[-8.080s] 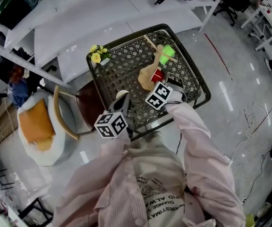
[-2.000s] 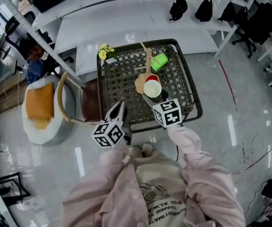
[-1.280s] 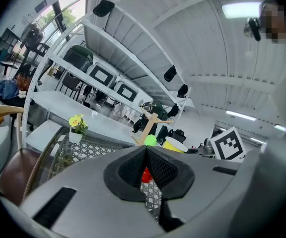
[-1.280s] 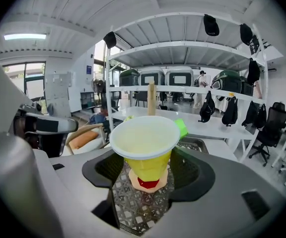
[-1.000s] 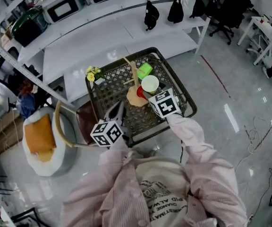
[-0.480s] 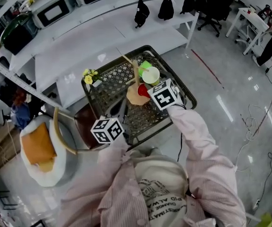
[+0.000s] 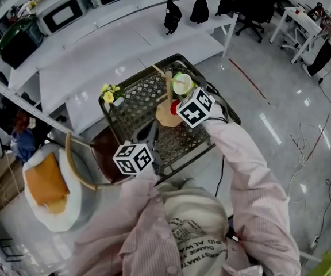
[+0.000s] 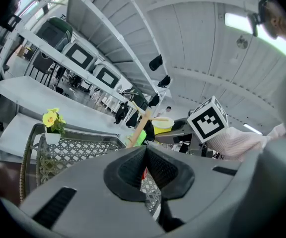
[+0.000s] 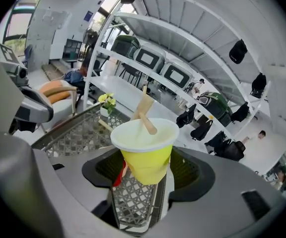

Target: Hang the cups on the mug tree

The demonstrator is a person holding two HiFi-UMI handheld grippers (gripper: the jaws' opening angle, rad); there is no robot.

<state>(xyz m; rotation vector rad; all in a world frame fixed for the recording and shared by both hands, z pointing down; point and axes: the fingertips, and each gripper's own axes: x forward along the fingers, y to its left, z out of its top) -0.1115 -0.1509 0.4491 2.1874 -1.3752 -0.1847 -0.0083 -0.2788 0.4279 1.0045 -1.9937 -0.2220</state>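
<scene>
Now the black mesh surface [image 7: 132,111] carries a wooden mug tree [image 7: 168,91], which stands upright toward its right half. The right hand-held gripper [image 9: 144,176] reaches in close beside the mug tree and is clamped on a yellow cup [image 9: 145,148]. The cup is upright with its open mouth up, raised against the mug tree's upper pegs. In the right gripper view one peg lies across the cup's mouth, but whether they touch cannot be told. The left hand-held gripper [image 8: 145,155] hangs at the surface's near edge, well apart from the mug tree, its jaws pressed together with nothing between them. A red cup [image 7: 174,107] sits low by the mug tree's base. A small pot of yellow flowers [image 7: 108,94] stands well to the mug tree's left, at the surface's corner.
</scene>
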